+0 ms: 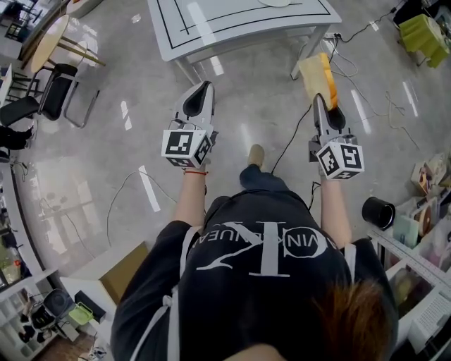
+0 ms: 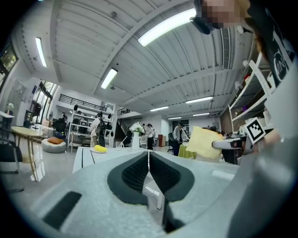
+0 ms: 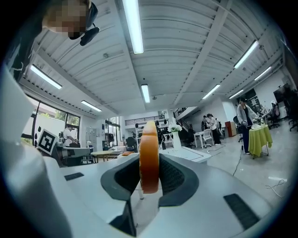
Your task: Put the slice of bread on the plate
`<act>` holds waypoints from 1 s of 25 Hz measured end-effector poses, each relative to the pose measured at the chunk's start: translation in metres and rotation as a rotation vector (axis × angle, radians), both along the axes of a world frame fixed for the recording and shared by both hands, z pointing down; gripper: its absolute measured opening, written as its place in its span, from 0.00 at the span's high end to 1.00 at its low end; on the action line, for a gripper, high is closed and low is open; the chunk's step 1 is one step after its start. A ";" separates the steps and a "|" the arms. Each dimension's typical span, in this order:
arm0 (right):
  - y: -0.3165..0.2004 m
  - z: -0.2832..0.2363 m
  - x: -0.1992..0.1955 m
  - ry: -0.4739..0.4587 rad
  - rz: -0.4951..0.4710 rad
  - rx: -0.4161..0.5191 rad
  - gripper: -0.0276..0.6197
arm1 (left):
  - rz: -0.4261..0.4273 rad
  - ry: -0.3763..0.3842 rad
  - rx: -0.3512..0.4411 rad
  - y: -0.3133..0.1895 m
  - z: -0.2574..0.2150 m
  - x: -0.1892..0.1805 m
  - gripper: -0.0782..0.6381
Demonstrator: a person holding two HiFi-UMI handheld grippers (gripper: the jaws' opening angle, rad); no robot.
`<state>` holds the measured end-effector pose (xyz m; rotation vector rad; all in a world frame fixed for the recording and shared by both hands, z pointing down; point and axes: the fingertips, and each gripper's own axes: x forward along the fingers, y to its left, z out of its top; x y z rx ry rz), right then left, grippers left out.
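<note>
Head view, left to right.

Item 1: left gripper (image 1: 203, 88). Its jaws are resting together with nothing between them. I am holding it level, pointing at the white table (image 1: 211, 32) ahead.

Item 2: right gripper (image 1: 319, 100). Its jaws are clamping 1 slice of bread (image 1: 316, 76) by its near end. The slice is standing on edge, with its pale face showing and orange crust along 1 side. Its long axis is running forward along the jaws toward the table's right corner. Right gripper view is showing the crust (image 3: 149, 155) edge-on between both pads.

Item 3: plate. I am seeing only a pale round rim (image 1: 276, 2) at the table's far edge, and I cannot tell whether this is it. It is lying ahead and slightly left of the bread, nearer my right hand.

Count: 2 grippers, 1 slice, 1 table, 1 possible plate.
</note>
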<state>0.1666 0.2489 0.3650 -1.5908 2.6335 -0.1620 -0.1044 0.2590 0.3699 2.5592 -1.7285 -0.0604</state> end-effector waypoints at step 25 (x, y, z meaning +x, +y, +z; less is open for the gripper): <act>-0.147 0.020 0.011 -0.036 -0.019 -0.049 0.81 | -0.009 -0.029 -0.020 -0.157 -0.001 0.011 0.88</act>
